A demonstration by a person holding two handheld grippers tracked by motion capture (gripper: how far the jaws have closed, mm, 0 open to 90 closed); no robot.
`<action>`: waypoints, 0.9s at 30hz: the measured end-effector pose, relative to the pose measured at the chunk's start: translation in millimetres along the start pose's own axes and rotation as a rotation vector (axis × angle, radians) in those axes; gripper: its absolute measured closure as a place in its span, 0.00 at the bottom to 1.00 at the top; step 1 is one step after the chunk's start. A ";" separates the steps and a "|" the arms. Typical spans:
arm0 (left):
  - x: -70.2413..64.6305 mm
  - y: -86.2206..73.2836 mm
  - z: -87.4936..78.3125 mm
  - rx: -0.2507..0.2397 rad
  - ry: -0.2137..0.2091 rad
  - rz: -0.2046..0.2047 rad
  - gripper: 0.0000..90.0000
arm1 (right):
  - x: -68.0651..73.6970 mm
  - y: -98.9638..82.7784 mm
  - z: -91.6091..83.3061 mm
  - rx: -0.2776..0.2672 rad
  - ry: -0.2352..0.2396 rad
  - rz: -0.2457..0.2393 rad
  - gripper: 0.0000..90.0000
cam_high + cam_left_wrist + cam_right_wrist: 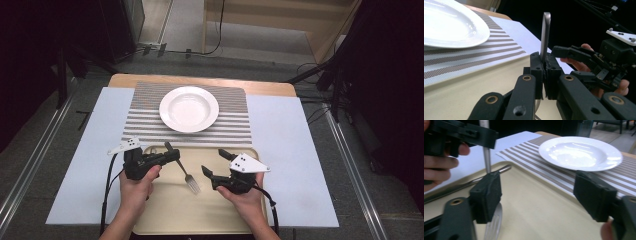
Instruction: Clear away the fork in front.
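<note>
Your fork (pixel 186 174) is thin, shiny and silver, with its prongs pointing down toward you and its handle up. It hangs over the tan tray (pixel 165 220). Your left gripper (pixel 172 155) is squeezed tight on the handle. Your right gripper (pixel 214 162) is wide open beside the fork, with nothing pressed between its pads.

From above you see the whole fork. Your left gripper view shows the flat handle poking up between the pads. Your right gripper view shows the prongs low by one pad. The white plate (pixel 189 108) sits on the striped mat (pixel 145 122).
</note>
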State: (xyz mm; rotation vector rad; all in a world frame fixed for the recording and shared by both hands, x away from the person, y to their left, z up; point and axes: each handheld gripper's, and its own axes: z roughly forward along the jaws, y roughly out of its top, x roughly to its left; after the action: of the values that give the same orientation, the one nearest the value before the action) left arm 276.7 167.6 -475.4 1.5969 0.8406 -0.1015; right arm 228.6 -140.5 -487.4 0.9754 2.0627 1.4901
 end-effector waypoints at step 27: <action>9.9 5.4 -16.7 0.050 -0.018 0.006 0.95 | -75.4 -21.0 -72.1 -0.004 -0.299 0.078 0.16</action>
State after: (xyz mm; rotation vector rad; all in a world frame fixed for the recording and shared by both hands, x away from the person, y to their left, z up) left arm 280.4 187.1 -472.2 1.6430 0.8242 -0.1333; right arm 223.7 -246.9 -487.6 1.2083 1.8272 1.2933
